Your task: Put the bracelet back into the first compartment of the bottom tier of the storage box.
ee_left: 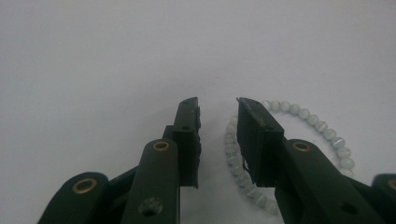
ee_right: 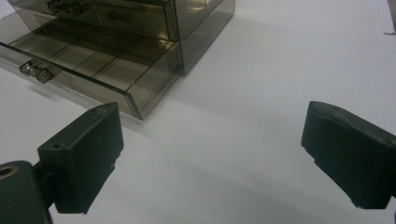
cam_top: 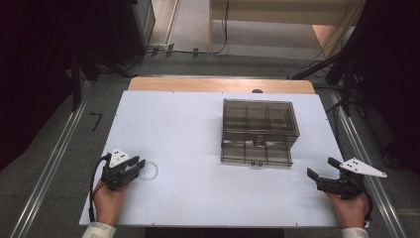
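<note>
White beads make up the bracelet (ee_left: 299,135) lying flat on the bench (cam_top: 198,144) at the near left edge, and the work looks barely begun: it has not been lifted. The left gripper (ee_left: 218,140) sits right over it with its fingers (ee_left: 189,140) drawn in to a narrow gap. One side of the bead loop runs up through that gap, just beside the right-hand finger, though I cannot tell whether it touches; the rest curves round outside that finger. The pads do not seem to press on the beads yet, so a grip is still to be made.

At the near right edge the right gripper (ee_right: 210,158) rests with its fingers (ee_right: 84,158) wide apart and nothing between them.

Farther back, towards the middle right, stands the smoky plastic drawer box (cam_top: 260,119). Its lower drawer (cam_top: 256,152) is pulled out, the compartments seemingly bare. Carrying the bracelet over there is probably what remains.
</note>
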